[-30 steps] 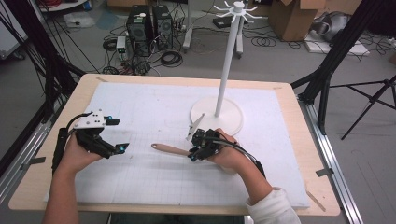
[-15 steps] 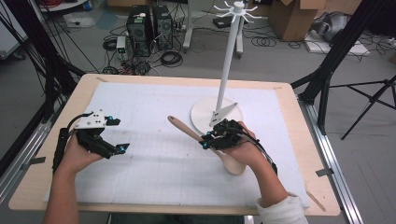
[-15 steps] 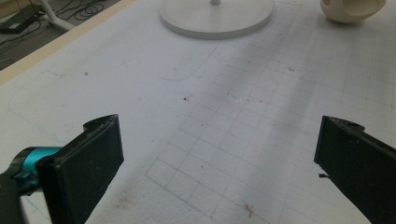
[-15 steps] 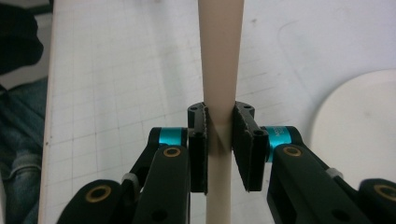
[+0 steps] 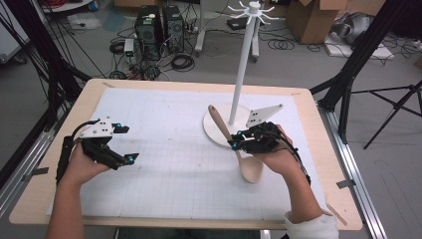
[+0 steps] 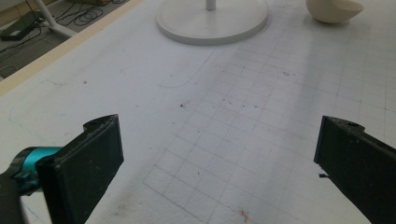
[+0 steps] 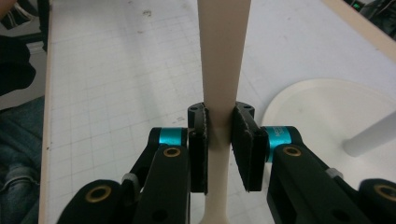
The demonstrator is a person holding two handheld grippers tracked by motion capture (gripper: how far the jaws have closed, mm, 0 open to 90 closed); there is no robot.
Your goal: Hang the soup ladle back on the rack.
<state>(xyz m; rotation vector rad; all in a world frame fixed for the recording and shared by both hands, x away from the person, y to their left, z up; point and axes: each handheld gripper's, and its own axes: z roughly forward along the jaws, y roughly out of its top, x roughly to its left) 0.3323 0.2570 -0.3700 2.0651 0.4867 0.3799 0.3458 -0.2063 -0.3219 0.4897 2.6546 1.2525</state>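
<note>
Item in hand: wooden spoon (image 5: 238,149), clamped at its handle by the right gripper (image 5: 238,143) beside the stand (image 5: 244,74); left gripper (image 5: 125,144) idle, jaws apart, empty; next move, by judgement: raising the handle toward the stand's hooks.

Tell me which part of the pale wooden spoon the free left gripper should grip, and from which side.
Grip the pale wooden spoon on its bare upper handle, coming from the left gripper's own side. The right gripper already clamps mid-handle, the bowl hangs low near the white mat, and the handle's narrow straight stretch suits flat jaws.
</note>
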